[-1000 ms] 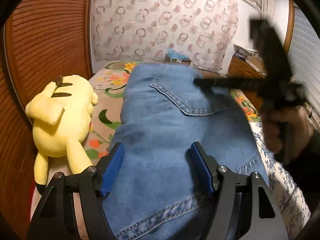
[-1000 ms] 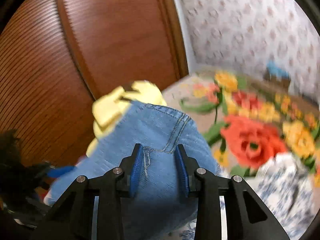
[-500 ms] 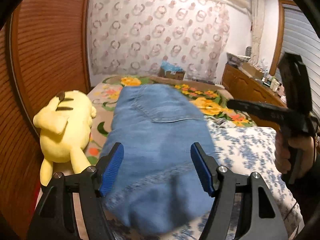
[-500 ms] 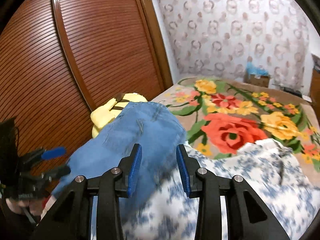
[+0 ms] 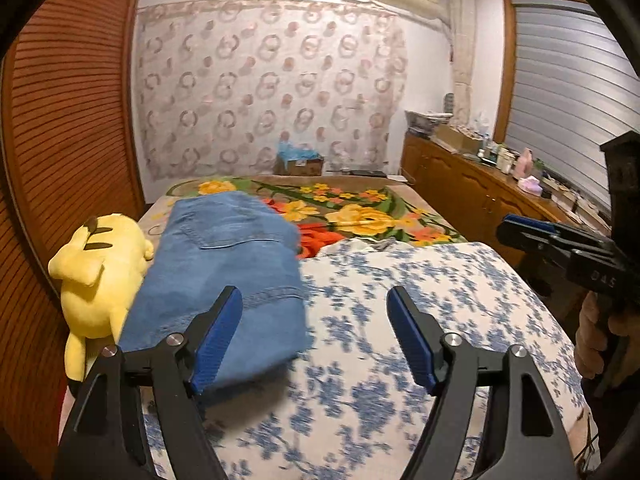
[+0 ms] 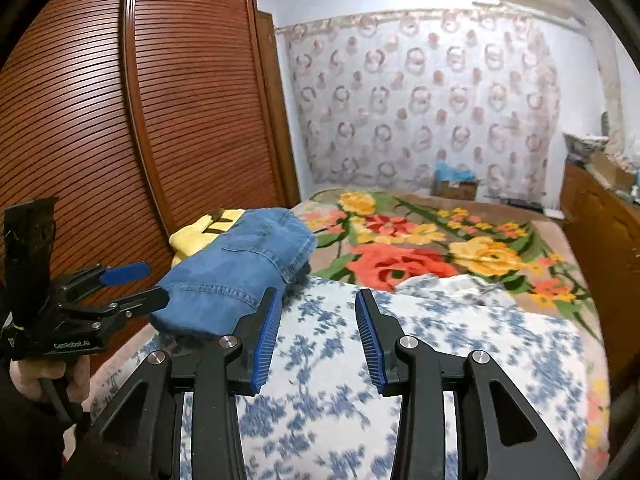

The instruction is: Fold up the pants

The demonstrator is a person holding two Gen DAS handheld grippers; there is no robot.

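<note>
The blue denim pants (image 5: 224, 276) lie folded in a thick stack on the left side of the bed, back pocket up. They also show in the right wrist view (image 6: 244, 268). My left gripper (image 5: 314, 320) is open and empty, held above the bed just right of the stack's near end. It shows from the side in the right wrist view (image 6: 138, 284). My right gripper (image 6: 316, 320) is open and empty, above the bedspread right of the stack. Its fingers (image 5: 524, 232) show at the right edge of the left wrist view.
A yellow plush toy (image 5: 100, 268) lies against the pants on the left, beside the wooden slatted wardrobe (image 6: 140, 120). The bed has a blue-flowered white bedspread (image 5: 420, 320) and a bright floral blanket (image 6: 440, 248). A wooden dresser (image 5: 480, 192) with clutter stands at the right.
Both grippers have pulled back and up from the pants, which stay on the bed. The right gripper let go of the denim and opened wider.
</note>
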